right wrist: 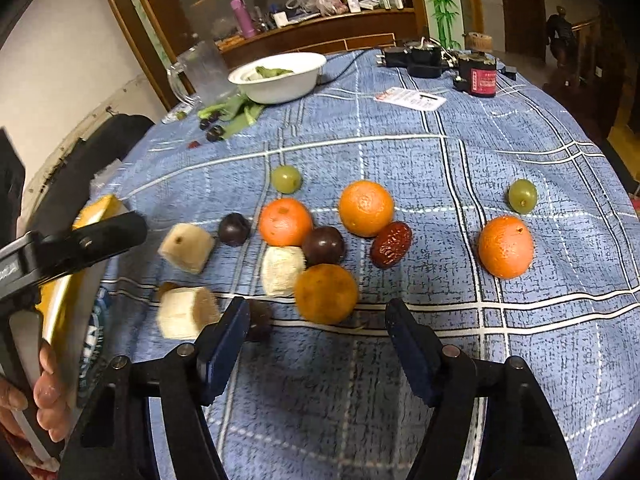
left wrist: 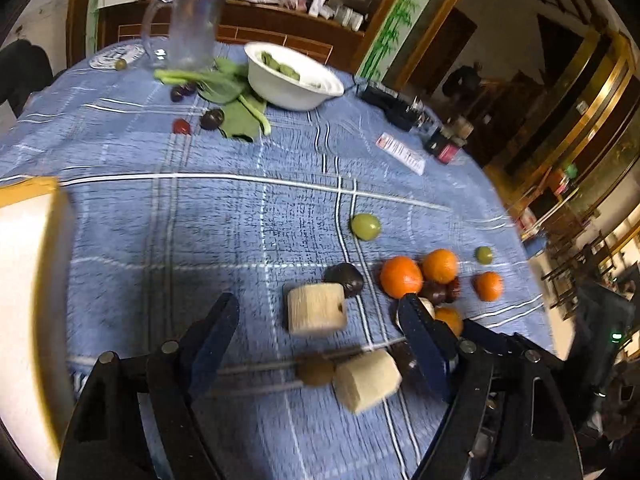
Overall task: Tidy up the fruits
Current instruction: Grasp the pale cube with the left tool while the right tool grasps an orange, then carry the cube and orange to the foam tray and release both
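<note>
Right wrist view: right gripper [right wrist: 316, 340] unclenched, empty, hovering just short of an orange [right wrist: 326, 294] on blue checked tablecloth [right wrist: 480, 152]. Oranges, plums, green grapes, pale cut chunks clustered mid-table. Left wrist view: left gripper [left wrist: 320, 332] likewise released, nothing grasped, pale chunk [left wrist: 317, 309] between fingers.

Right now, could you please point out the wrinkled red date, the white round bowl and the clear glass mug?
wrinkled red date [right wrist: 391, 244], right wrist view, middle.
white round bowl [right wrist: 280, 85], right wrist view, outer wall.
clear glass mug [left wrist: 191, 32], left wrist view, body.
</note>
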Demonstrator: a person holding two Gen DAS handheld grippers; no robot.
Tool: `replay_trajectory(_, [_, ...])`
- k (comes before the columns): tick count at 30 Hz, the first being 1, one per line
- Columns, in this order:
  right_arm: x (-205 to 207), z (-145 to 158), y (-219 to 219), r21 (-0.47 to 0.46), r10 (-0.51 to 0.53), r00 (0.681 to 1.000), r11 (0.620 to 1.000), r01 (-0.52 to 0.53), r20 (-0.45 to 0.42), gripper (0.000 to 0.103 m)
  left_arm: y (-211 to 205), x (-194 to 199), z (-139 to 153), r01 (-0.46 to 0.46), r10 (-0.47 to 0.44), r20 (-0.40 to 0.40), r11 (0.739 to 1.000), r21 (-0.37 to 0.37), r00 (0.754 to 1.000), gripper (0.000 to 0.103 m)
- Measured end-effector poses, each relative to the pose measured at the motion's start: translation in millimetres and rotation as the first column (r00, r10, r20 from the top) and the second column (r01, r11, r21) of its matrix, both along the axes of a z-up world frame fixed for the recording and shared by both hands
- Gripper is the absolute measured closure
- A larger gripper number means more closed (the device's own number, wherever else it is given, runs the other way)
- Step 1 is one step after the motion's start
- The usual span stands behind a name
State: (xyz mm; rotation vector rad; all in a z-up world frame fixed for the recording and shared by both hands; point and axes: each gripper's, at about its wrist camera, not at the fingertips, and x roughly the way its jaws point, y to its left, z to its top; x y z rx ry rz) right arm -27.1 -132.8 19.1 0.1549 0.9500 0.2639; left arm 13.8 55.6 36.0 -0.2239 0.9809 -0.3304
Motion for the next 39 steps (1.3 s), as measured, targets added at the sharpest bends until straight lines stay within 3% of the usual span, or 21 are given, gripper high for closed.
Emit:
replay_trajectory(5, [8.1, -1.4, -2.7, 0.030, -0.019, 1.000, 0.999, 0.019, 0.005, 0.035, -21.2, 8.3, -19.9, 0.066, -0.064, -0.032, 0.995, 0.074, 0.997, 0.024])
replay_trajectory(8, [7.0, -0.6, -2.3, 0.049, -0.014, 1.000, 0.999, 0.013, 0.015, 0.051, -33.8, 3.6, -26.9, 0.090, -0.091, -0.001, 0.980, 0.176, 0.996, 0.046])
replay_trajectory(10, [4.9, 1.1, -1.9, 0.052, -0.012, 1.000, 0.999, 0.011, 0.024, 0.059, -36.2, 1.1, -24.8, 0.102, -0.107, 0.016, 0.974, 0.203, 0.994, 0.065])
replay_trajectory(11, [4.9, 1.5, -1.4, 0.048, -0.012, 1.000, 0.999, 0.010, 0.027, 0.059, -35.6, 1.6, -24.4, 0.111, -0.115, 0.006, 0.974, 0.200, 0.993, 0.069])
replay_trajectory(16, [4.7, 1.8, -5.2, 0.063, -0.013, 1.000, 0.998, 0.011, 0.022, 0.069, -16.5, -6.9, -15.6, 0.055, -0.058, 0.019, 0.988, 0.146, 0.998, 0.069])
replay_trajectory(23, [-1.7, 3.9, -11.1, 0.071, -0.031, 0.999, 0.997, 0.030, 0.017, 0.069, 8.5, -30.8, 5.9, -0.005, 0.000, 0.060, 0.997, 0.080, 0.998, 0.069])
replay_trajectory(27, [-10.6, 13.4, -19.8, 0.119, -0.041, 0.999, 0.992, 0.037, 0.031, 0.069, 32.3, -48.0, 20.2, -0.057, 0.057, 0.071, 0.998, 0.000, 0.996, 0.069])
replay_trajectory(32, [-20.9, 23.3, -39.7, 0.303, -0.024, 1.000, 0.953, 0.017, 0.020, 0.068, 59.5, -71.0, 30.1, -0.123, 0.129, 0.086, 0.989, -0.080, 0.988, 0.069])
replay_trajectory(39, [-26.0, 24.8, -46.6, 0.508, 0.016, 0.999, 0.861, 0.006, -0.039, 0.068, 84.1, -90.7, 34.3, -0.156, 0.165, 0.102, 0.983, -0.096, 0.981, 0.068])
